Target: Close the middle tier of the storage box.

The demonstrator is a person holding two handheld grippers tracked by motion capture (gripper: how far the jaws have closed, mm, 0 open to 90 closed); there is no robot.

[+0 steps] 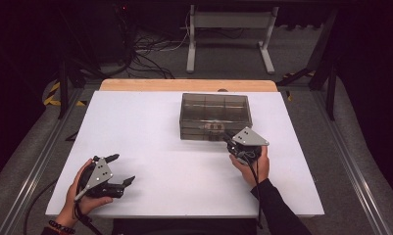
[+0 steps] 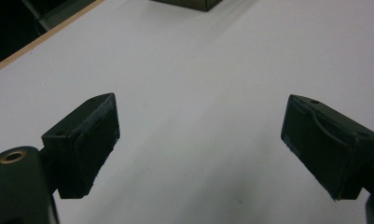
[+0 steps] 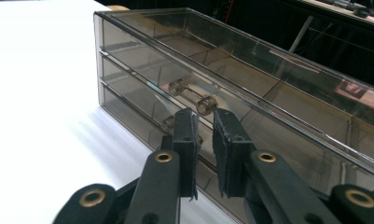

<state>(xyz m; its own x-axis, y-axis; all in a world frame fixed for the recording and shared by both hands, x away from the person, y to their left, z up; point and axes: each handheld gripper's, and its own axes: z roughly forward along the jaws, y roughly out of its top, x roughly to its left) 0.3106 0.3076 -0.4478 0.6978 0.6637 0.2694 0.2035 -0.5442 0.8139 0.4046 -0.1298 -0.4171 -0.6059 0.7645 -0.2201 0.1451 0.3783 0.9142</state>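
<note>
- At the front wall of the drawer box, near its middle: right gripper with tips almost against the clear plastic, held from below by the right hand.
- In the right gripper view, jaws slightly parted with a narrow slit between the pads, nothing pinched there; round knob just past the tips and a little above them.
- Well off from the box, toward the near left corner of the table: left gripper, jaws spread wide and empty over bare white top.
- Box itself toward the far side of the table, a smoky clear case with three shallow drawers stacked, all pushed in as far as can be judged.
- Step in hand, by the look of it: taking hold of a knob to draw a drawer out.
- To do it well: lift the tips to the knob's height, line the slit up on the stem behind the knob head, then squeeze firmly.
- Pull straight away from the box front and level with the table, slowly, so the drawer does not jam.
- Light case likely to slide along; bring the left gripper over to brace the box top or its side before pulling.
- Which drawer the knob belongs to: hard to tell through the reflections, so check before closing.
</note>
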